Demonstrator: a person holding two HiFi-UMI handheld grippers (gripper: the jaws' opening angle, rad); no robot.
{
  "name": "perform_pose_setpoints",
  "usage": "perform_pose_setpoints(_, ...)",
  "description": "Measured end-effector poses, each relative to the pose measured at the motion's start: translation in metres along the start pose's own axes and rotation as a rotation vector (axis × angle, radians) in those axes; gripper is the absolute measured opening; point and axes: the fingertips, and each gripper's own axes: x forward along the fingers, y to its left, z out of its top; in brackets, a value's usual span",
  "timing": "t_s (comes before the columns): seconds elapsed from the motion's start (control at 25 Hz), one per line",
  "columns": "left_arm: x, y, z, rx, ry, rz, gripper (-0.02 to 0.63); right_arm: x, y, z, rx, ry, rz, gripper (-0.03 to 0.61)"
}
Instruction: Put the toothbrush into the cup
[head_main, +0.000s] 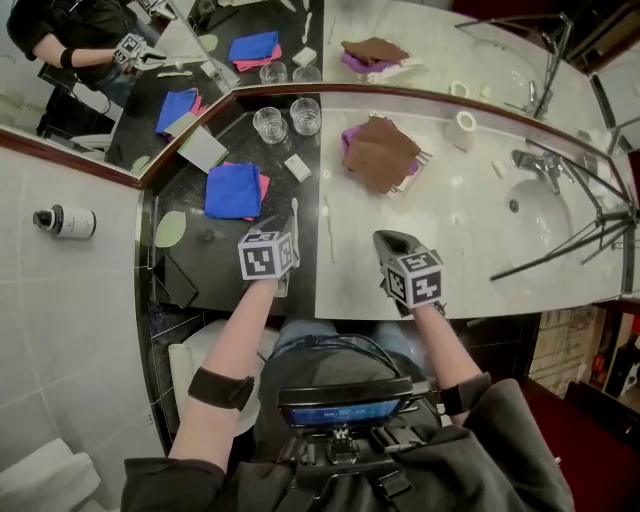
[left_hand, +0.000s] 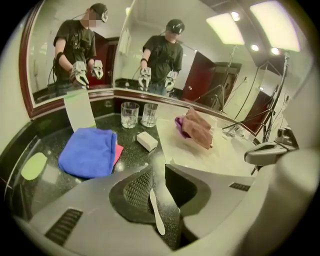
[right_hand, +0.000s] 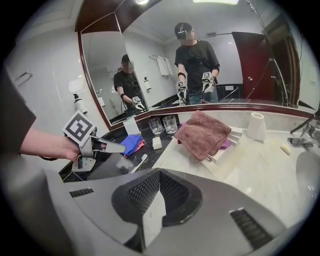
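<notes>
Lying outside both cups (head_main: 270, 125), toothbrush (head_main: 295, 218) on counter (head_main: 205, 245), left fingers (left_hand: 134, 191) apart, right fingers (right_hand: 174, 192) together.

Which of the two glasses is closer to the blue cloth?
The left glass in the head view; the other glass stands nearer the brown towel.

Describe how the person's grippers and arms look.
Both the left gripper and right gripper are grey with dark ribbed pads, each carrying a cube of black-and-white square markers. A black band wraps each forearm; sleeves are dark.
</notes>
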Motion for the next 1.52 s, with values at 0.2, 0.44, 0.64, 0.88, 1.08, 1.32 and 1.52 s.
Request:
perform_pose_setpoints(0.2,-0.030,-0.007,0.024,0.120,-0.159,-0.004,0.000,-0.002,0.000,0.011,-0.011,-0.017,0.007,0.018)
perform_pose_setpoints(0.44,-0.067,-0.015,0.045,0.132,-0.267,-0.012,0.000,-0.005,-0.004,0.020,-0.019,-0.028,0.009,0.018)
perform_pose_setpoints(0.64,-0.088,-0.019,0.052,0.127,-0.322,-0.005,0.000,-0.004,-0.003,0.019,-0.014,-0.024,0.020,0.018)
perform_pose_setpoints(0.88,-0.092,-0.021,0.055,0.090,-0.344,-0.011,0.000,-0.006,-0.003,0.013,-0.004,-0.014,0.018,0.018)
perform_pose_setpoints(1.08,-0.099,-0.019,0.053,0.084,-0.358,0.000,0.000,-0.006,-0.005,0.012,0.001,-0.010,0.018,0.018)
perform_pose_setpoints(1.32,-0.101,-0.008,0.046,0.032,-0.357,0.008,0.000,-0.003,-0.002,0.011,0.011,0.007,0.025,0.018)
perform_pose_setpoints(1.52,-0.098,-0.001,0.042,0.042,-0.338,0.004,0.000,0.012,0.005,0.002,0.035,0.049,0.022,0.020)
